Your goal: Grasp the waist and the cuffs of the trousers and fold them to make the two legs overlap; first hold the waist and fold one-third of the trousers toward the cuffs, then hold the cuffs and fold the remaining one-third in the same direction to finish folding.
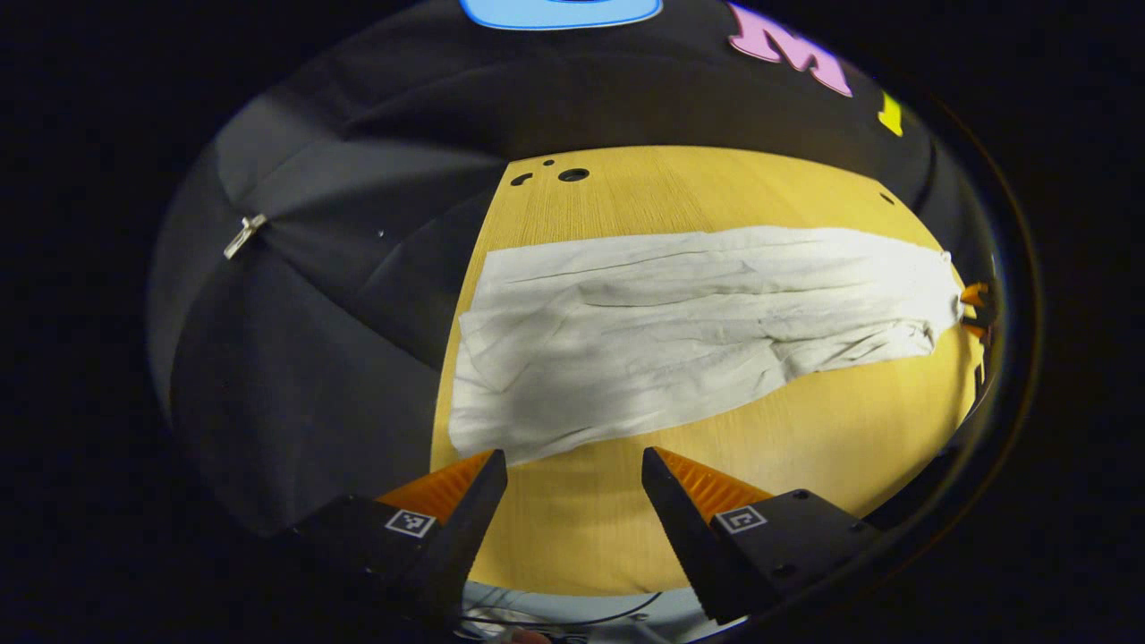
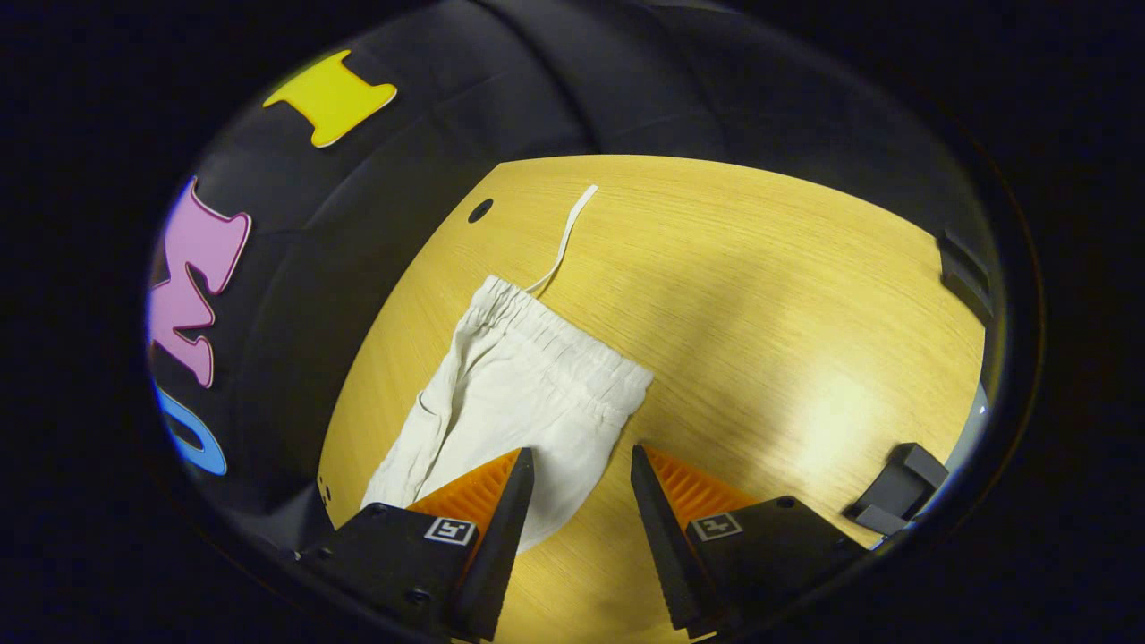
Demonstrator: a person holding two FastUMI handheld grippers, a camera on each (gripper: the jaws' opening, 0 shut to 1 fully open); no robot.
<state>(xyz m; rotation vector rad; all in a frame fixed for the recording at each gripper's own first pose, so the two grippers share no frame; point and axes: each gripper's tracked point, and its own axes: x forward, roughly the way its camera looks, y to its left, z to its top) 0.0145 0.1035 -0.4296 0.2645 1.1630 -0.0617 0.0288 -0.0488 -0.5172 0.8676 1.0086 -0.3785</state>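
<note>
Trousers (image 1: 680, 331) lie flat along the counter (image 1: 805, 447), legs seemingly overlapped; left gripper (image 1: 574, 470) and right gripper (image 2: 581, 474) hover with fingers spread, holding nothing; next, judged, the waist (image 2: 564, 349) must be pinched.

A wooden table (image 1: 805, 447) carries white trousers (image 1: 680, 331) laid flat lengthwise, legs stacked, the elastic waist (image 2: 564, 344) at one end, its drawstring (image 2: 565, 237) trailing across the bare top near a round hole (image 2: 479, 210).
</note>
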